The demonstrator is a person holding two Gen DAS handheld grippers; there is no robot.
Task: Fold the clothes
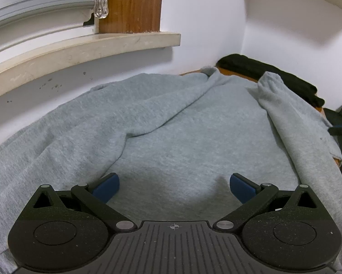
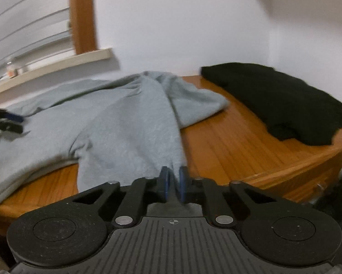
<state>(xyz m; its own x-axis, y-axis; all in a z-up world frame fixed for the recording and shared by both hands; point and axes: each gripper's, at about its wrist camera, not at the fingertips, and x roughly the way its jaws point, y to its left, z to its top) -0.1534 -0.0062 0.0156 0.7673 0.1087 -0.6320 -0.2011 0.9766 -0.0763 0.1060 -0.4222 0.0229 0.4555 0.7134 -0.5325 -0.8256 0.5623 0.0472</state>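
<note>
A grey sweatshirt lies spread and rumpled over a wooden table, its sleeves folded across the body. My left gripper hovers low over the middle of the cloth, open, with its blue pads wide apart and nothing between them. In the right wrist view a grey sweatshirt part runs toward me down to the table's near edge. My right gripper is shut on the edge of that part, and grey fabric shows between the two blue pads. The left gripper appears blurred at the far left of that view.
A folded black garment lies at the table's back right corner against the white wall. A window sill with a wooden frame runs along the wall behind the sweatshirt. Bare wood shows between the grey and black clothes.
</note>
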